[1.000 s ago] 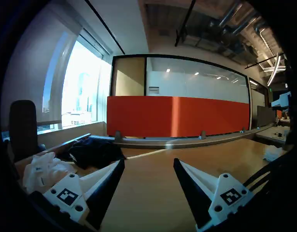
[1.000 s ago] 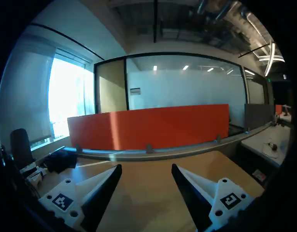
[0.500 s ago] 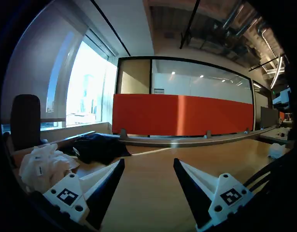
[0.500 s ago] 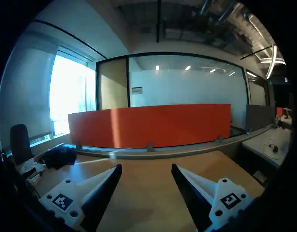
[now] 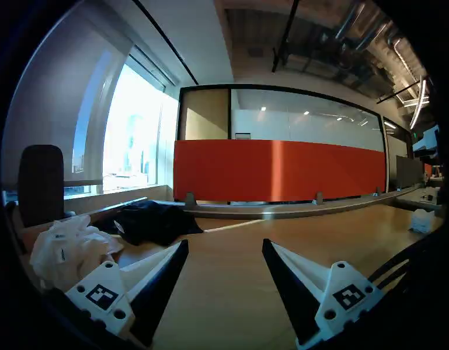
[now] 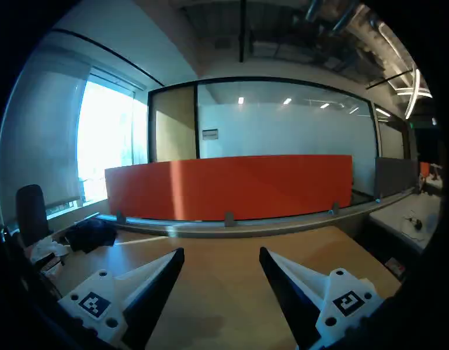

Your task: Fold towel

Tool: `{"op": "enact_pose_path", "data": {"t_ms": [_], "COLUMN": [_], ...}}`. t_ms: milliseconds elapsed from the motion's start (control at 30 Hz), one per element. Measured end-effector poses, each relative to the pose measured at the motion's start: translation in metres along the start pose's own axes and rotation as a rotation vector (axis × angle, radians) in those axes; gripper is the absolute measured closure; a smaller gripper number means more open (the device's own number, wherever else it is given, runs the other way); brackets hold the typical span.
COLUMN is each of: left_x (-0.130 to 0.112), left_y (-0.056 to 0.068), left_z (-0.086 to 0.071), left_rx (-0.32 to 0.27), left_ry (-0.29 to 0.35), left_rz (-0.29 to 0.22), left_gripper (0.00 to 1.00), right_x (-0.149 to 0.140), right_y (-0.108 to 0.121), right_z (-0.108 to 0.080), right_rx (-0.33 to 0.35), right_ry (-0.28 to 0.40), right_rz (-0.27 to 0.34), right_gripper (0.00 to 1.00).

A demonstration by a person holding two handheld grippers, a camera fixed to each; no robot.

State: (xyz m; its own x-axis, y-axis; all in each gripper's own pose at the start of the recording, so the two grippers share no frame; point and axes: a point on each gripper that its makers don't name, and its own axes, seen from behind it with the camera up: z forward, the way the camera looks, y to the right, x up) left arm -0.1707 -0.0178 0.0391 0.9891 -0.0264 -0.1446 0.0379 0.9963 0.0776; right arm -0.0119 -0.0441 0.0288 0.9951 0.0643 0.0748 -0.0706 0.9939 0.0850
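Left tool (image 5: 225, 249), jaws spread, panned slightly left; dark cloth (image 5: 151, 221) shifted right

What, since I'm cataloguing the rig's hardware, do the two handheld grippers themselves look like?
The left gripper and right gripper look alike: two long wedge-shaped fingers tapering to points, white on top, black on the inner faces. Each finger's white base carries a square black-and-white marker and small round holes.
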Motion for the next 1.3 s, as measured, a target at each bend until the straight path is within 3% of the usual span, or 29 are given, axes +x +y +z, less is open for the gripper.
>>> {"op": "enact_pose_path", "data": {"t_ms": [500, 900, 1100, 1300], "left_x": [-0.005, -0.006, -0.007, -0.007], "left_y": [0.001, 0.001, 0.0, 0.0], "left_z": [0.001, 0.001, 0.001, 0.002], "left_rx": [0.002, 0.002, 0.002, 0.003], "left_ry": [-0.015, -0.015, -0.015, -0.015], "left_rz": [0.02, 0.024, 0.023, 0.023], "left_gripper": [0.06, 0.06, 0.06, 0.06], "right_x": [-0.006, -0.007, -0.027, -0.058], "right_y": [0.008, 0.023, 0.036, 0.044], "right_z": [0.001, 0.002, 0.0, 0.0], "right_rx": [-0.004, -0.032, -0.051, -0.053], "right_ry": [-0.001, 0.057, 0.08, 0.074], "right_rz": [-0.011, -0.064, -0.063, -0.01], "right_gripper": [0.01, 0.01, 0.01, 0.01]}}
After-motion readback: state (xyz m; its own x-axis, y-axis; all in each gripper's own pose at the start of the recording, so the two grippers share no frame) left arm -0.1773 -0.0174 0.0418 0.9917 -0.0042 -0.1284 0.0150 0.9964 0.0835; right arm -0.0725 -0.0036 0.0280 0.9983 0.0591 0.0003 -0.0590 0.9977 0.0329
